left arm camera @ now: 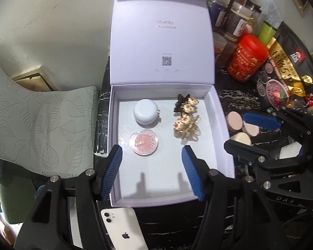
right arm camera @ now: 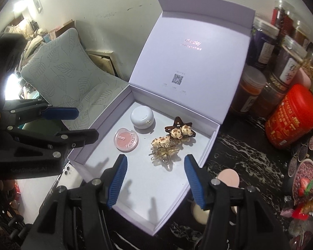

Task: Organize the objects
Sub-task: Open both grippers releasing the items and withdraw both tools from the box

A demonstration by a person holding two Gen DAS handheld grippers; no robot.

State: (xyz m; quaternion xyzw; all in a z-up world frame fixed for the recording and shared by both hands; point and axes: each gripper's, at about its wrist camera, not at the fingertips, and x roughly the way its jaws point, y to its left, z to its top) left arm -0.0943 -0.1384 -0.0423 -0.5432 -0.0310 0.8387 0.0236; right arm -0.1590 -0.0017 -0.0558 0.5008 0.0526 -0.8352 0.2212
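Hovering over open white box [left arm camera: 223, 133] at frame centre: left tool [left arm camera: 152, 166] and right tool [right arm camera: 154, 179], both parted, empty. Inside box: blush compact [left arm camera: 145, 142], round white case [left arm camera: 145, 111], two hair clips [left arm camera: 185, 123].

Red jar [left arm camera: 247, 58], white phone [left arm camera: 123, 228], leaf-pattern cushion [left arm camera: 41, 125].
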